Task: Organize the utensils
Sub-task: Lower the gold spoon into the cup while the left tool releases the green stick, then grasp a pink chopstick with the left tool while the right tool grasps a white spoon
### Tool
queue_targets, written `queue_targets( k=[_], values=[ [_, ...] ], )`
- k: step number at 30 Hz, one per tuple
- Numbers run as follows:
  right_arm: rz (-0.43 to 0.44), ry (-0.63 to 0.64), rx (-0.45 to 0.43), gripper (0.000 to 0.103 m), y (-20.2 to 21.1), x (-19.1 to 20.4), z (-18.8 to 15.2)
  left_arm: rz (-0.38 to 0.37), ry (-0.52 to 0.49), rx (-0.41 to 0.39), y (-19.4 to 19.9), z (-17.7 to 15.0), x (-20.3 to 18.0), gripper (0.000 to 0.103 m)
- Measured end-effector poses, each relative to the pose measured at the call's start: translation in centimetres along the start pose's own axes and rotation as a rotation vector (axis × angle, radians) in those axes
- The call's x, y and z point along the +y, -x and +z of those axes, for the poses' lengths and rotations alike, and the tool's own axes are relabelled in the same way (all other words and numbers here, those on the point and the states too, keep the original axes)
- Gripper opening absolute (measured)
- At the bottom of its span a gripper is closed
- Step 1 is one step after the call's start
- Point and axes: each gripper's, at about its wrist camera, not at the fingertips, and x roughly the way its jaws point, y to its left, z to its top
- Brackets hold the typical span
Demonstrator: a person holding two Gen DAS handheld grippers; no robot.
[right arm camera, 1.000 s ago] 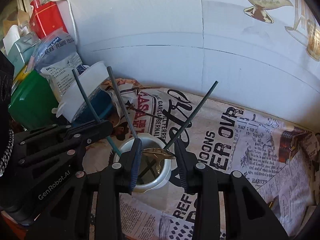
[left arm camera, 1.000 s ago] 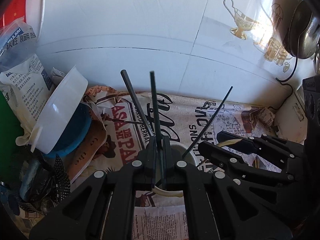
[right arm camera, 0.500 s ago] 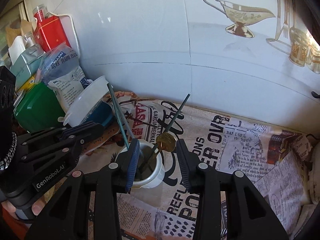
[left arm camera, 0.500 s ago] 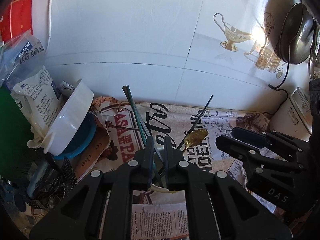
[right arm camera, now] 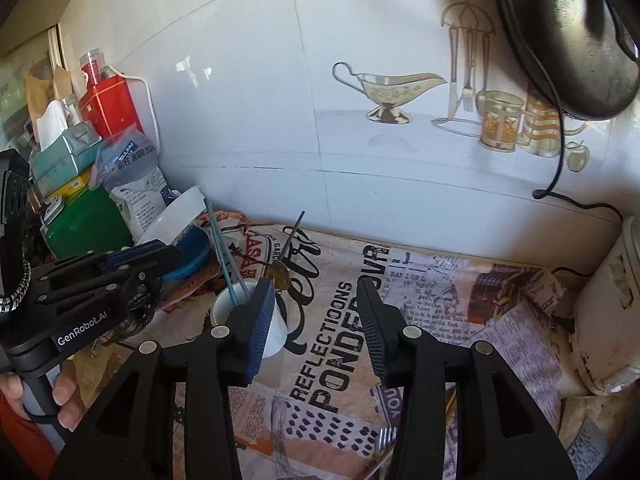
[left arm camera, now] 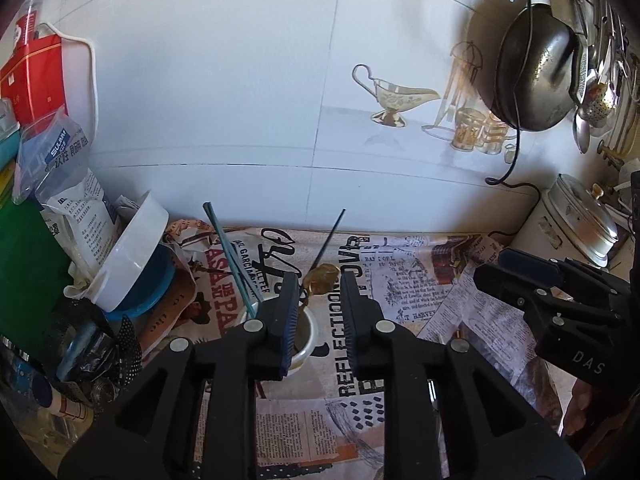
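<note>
Utensils: 2 slim dark chopsticks [left arm camera: 230, 258] and gold-bowled spoon [left arm camera: 321, 275] are standing in small white ceramic cup [right arm camera: 276, 334] on newspaper-covered tabletop [right arm camera: 460, 304] | left hand-held gripper [left arm camera: 319, 314] and right hand-held gripper [right arm camera: 315, 320] are both opening, gripping nothing | handling: light, stiff, slippery; I'd pinch mid-shaft.

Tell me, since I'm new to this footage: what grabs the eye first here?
The white cup on the newspaper-covered counter, with thin sticks and a gold spoon jutting out. Both grippers hover over it, jaws opening, holding nothing. A dark pan hangs upper right.
</note>
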Motion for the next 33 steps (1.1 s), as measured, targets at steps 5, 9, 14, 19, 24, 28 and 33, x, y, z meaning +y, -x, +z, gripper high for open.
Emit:
queue_targets(
  k=[5,9,14,19,24,28,33],
  values=[
    [-0.051,-0.031,0.0,0.043,1.9,-2.6,-1.6,-0.025,-0.013,0.004,0.1,-0.8,-2.7,0.032],
    [-0.088,-0.071,0.021,0.043,2.9,-5.0,-3.2,-0.046,-0.025,0.035,-0.8,-1.7,-4.8,0.036],
    [-0.152,-0.12,0.083,0.043,2.8,-8.2,-5.8,-0.071,-0.047,0.105,-2.8,-3.4,-7.4,0.036],
    [-0.19,-0.175,0.174,0.044,1.4,-11.1,-9.0,-0.09,-0.07,0.185,-5.2,-5.5,-9.5,0.036],
    [-0.2,-0.214,0.279,0.044,-1.0,-12.8,-12.1,-0.098,-0.105,0.267,-7.7,-7.9,-11.4,0.036],
    [-0.174,-0.226,0.346,0.044,-2.6,-13.0,-14.2,-0.093,-0.124,0.335,-9.6,-10.0,-12.3,0.036],
    [-0.113,-0.231,0.414,0.044,-4.8,-12.5,-15.9,-0.078,-0.13,0.41,-11.5,-12.3,-12.5,0.036]
  ],
)
